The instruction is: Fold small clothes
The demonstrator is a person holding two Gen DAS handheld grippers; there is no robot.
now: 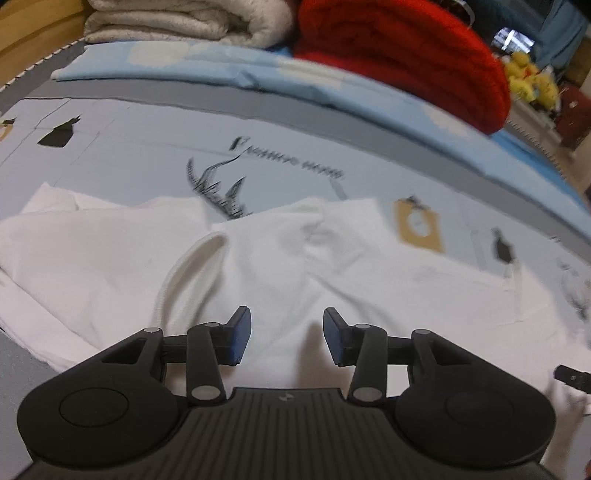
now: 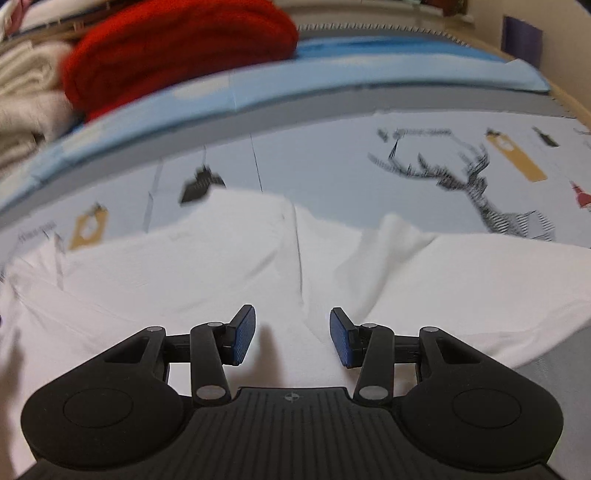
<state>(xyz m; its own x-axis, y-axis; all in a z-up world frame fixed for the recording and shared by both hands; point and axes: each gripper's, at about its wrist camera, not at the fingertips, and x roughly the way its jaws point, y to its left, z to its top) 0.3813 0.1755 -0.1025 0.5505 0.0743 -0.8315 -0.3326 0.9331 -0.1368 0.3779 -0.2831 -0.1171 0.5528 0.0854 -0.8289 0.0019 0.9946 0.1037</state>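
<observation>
White shirt (image 1: pixel 295 258) spread rumpled across a pale bedsheet (image 1: pixel 147 147), ribbed neck opening (image 1: pixel 184 273) up and left of centre in the left view. Same shirt (image 2: pixel 221 266) in the right view, a dark seam line running down its middle, a fold ridge to the right of that.

Left gripper (image 1: pixel 287 336) above the shirt, pointing steeply down, jaws partly apart, blue pads (image 1: pixel 242 338) bare, nothing between them. No contact with the cloth to be made out. Small dark piece at the right edge of the left view, too little to identify.

Right gripper (image 2: pixel 291 338) likewise over the shirt, jaws at a middling gap, blue pads (image 2: pixel 245 336) facing only open cloth beneath, nothing held.

Sheet printed with a line-drawn deer (image 2: pixel 472 184), black shapes and tan tags (image 1: pixel 419 227). Beyond the sheet, a grey band, then a light blue cover (image 1: pixel 258 70). On that, a rolled red blanket (image 1: pixel 399 48) beside a folded cream blanket (image 1: pixel 177 18). Red blanket (image 2: pixel 177 48) and cream blanket (image 2: pixel 26 96) at upper left in the right view. Yellow plush toys (image 1: pixel 528 77) past the bed edge, blurred. Both views smeared with motion blur.
</observation>
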